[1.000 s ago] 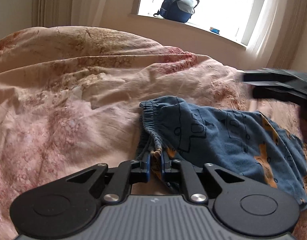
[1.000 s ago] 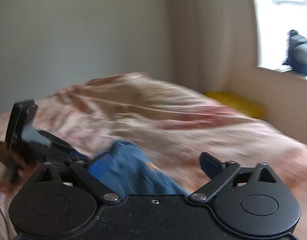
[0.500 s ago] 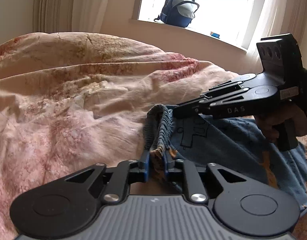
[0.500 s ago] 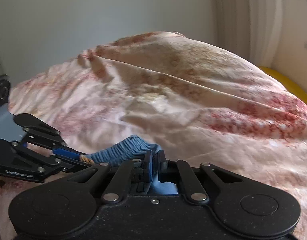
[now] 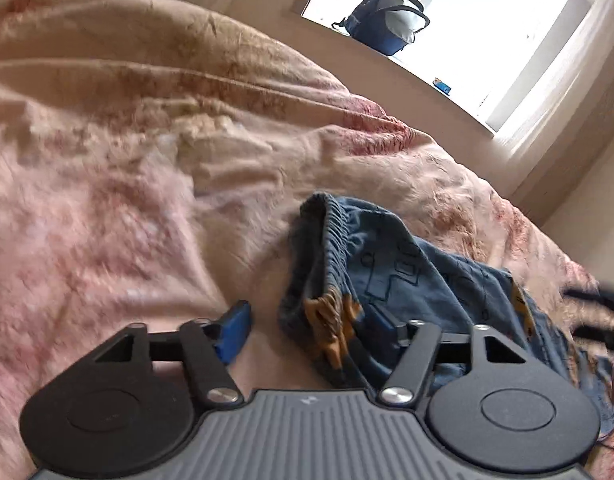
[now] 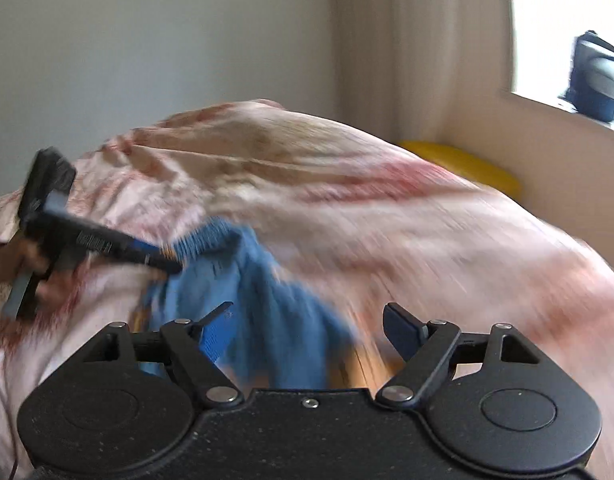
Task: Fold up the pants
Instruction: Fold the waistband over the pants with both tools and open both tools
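the small blue cotton pants with orange and dark printed shapes (image 5: pixel 407 276) lie bunched on the rumpled pink floral bedspread (image 5: pixel 127 184), toward its near edge, the gathered elastic waistband (image 5: pixel 327 240) turned up and facing the bed's middle. the left gripper (image 5: pixel 313 330) sits low over the waistband end with its jaws opening, about half apart; the cloth lies between the blue pads but they do not press on it. the right gripper (image 6: pixel 311 328) is over the leg part of the pants, jaws opening and already wide, blue fabric beneath and between them, nothing gripped; that view is blurred

the pants look light, soft and floppy, likely to sag and crease rather than keep a shape. the ribbed waistband is the thickest, firmest part, so its two corners seem the best hold, with the leg hems for the second fold. a thin pinch may catch the bedspread too
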Demonstrator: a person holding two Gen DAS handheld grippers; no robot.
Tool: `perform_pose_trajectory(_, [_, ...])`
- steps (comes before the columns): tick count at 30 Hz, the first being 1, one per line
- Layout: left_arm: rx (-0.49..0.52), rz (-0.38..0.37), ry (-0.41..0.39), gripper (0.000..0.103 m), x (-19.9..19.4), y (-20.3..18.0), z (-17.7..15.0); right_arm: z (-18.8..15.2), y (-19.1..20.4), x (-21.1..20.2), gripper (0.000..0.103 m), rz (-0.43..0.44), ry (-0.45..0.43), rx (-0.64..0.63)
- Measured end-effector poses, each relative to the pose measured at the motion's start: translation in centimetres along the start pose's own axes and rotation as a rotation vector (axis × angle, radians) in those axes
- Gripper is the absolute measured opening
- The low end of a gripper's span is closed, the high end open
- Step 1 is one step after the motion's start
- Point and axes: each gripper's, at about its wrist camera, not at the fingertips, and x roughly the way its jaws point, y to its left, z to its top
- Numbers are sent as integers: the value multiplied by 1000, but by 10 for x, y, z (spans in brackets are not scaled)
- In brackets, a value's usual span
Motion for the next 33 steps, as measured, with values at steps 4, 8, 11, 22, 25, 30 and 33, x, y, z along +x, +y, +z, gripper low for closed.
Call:
perform_pose_trajectory(4, [-63,79,13,17,0,-9,-1,-53,2,-54,85,-172,-6,160])
perform_pose_trajectory(8, [6,231,-107,14,-38,-58,2,-92,12,-84,86,-320,-18,324])
perform_pose_trajectory(11, [80,296,-143,14,-69,-83,2,-106,21,-96,89,-341,-39,367])
perform_pose_trajectory(22, [-118,345,-67,79,-53,-33,-26,-129,54,-69,91,-341,92,146])
perform_pose_trajectory(25, [19,466,-205,95,-67,-59,-16,-127,52,-80,102,-368,-6,159])
perform_pose_trajectory(30, [454,334,-247,103,-35,-136,17,-127,43,-79,102,-437,-65,199])
perform_pose_trajectory(33, [654,151,-162,103,11,-184,25,-131,42,-79,102,-488,-115,172])
